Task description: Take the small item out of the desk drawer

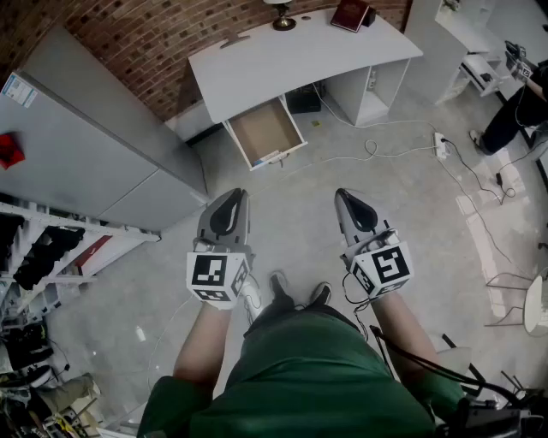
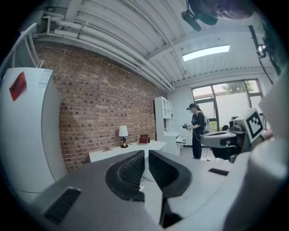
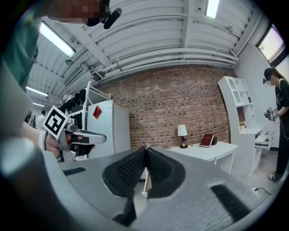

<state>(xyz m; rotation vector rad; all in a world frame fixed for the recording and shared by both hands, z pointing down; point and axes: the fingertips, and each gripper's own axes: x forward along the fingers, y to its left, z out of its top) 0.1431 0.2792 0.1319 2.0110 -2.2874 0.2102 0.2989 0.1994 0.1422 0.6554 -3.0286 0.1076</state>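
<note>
Left gripper (image 1: 231,202) and right gripper (image 1: 349,202) were pressed closed on nothing, well short of the open drawer (image 1: 265,133).

The fridge (image 1: 86,145) stood near on the left, its label too small to read. Bare floor (image 1: 291,184) ran ahead to the far desk (image 1: 291,51). A small item (image 1: 272,157) lay at the drawer's near rim. Cables (image 1: 402,152) trailed on the right.

A brick wall (image 1: 154,43) backs the grey floor (image 1: 291,218).

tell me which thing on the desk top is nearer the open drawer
The lamp: it stands right behind the open drawer in the head view; the red book lies further right.
</note>
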